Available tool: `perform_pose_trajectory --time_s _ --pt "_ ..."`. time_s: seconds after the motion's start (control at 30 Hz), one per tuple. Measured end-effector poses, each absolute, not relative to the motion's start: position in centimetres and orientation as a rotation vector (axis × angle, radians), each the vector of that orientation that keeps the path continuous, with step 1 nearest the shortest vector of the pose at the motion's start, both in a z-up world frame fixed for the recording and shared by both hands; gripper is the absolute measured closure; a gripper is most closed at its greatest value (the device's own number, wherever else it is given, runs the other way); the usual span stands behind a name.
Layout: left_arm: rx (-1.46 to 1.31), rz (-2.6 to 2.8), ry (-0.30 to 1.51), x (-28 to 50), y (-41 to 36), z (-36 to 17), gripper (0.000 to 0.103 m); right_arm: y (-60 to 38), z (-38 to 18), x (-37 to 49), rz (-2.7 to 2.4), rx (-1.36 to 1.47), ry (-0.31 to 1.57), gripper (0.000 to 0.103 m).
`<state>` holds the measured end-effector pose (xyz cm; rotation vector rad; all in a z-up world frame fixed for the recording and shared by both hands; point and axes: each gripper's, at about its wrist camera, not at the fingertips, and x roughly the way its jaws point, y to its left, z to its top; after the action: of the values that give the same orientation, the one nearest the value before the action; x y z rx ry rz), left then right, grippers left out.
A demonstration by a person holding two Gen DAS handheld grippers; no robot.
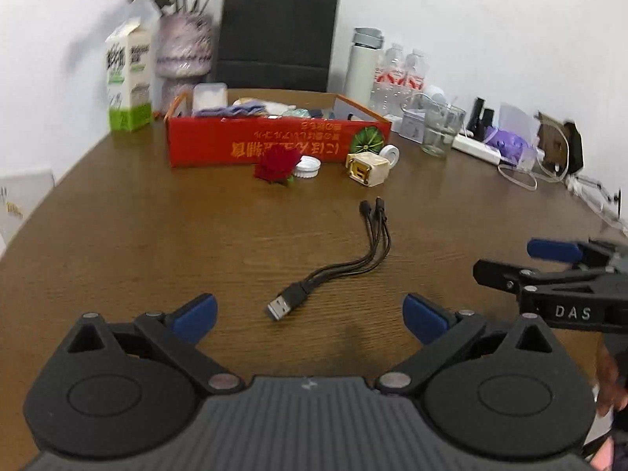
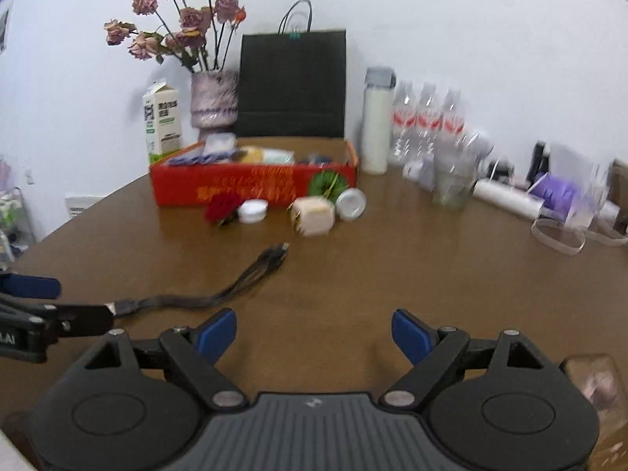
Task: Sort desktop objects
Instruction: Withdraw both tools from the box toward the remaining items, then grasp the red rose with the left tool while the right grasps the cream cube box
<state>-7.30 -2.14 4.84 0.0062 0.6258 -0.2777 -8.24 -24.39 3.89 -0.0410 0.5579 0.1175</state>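
A black multi-head USB cable (image 1: 337, 263) lies on the brown table (image 1: 157, 235), just ahead of my open, empty left gripper (image 1: 310, 316). It also shows in the right wrist view (image 2: 219, 290), left of my open, empty right gripper (image 2: 314, 333). A red fabric rose (image 1: 276, 165), a white jar lid (image 1: 308, 167), a cream plug adapter (image 1: 369, 168) and a small white round jar (image 1: 390, 154) lie in front of a red cardboard box (image 1: 274, 143) that holds several items. The right gripper also appears at the right edge of the left wrist view (image 1: 510, 263).
Along the back stand a milk carton (image 1: 129, 82), a vase of dried flowers (image 1: 184, 51), a black paper bag (image 1: 278, 35), a white flask (image 1: 363, 64), water bottles (image 1: 400, 74), a glass (image 1: 439, 125), a power strip (image 1: 477, 147) and purple packaging (image 1: 510, 143).
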Motion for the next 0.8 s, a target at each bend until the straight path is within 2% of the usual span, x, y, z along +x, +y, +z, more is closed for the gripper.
perform_pose_trajectory --time_s 0.23,0.4,0.5,0.57,0.7,0.73,0.8 --pt "0.097 -0.336 0.588 0.6 -2.2 7.0 0.0 -22.8 3.8 -3.8 0.119 -0.155 0.513 0.021" --pt "0.136 -0.387 0.611 9.8 -2.6 6.5 0.007 -22.6 5.0 2.1 0.175 -0.196 0.414 0.021" --pt "0.086 -0.39 0.644 14.3 -2.8 5.0 0.014 -22.6 4.9 6.6 0.186 -0.178 0.441 0.022" --pt "0.04 -0.381 0.659 16.6 -2.8 4.0 0.024 -22.6 4.2 9.4 0.182 -0.164 0.483 0.029" --pt "-0.109 -0.419 0.693 18.9 -1.6 2.7 0.038 -22.3 2.8 13.2 0.17 -0.162 0.547 0.034" --pt "-0.124 -0.426 0.702 18.9 -1.4 2.4 0.051 -22.2 2.5 13.6 0.177 -0.163 0.554 0.038" --pt "-0.12 -0.431 0.702 18.6 -1.3 2.1 0.055 -22.1 1.8 14.3 0.192 -0.16 0.581 0.052"
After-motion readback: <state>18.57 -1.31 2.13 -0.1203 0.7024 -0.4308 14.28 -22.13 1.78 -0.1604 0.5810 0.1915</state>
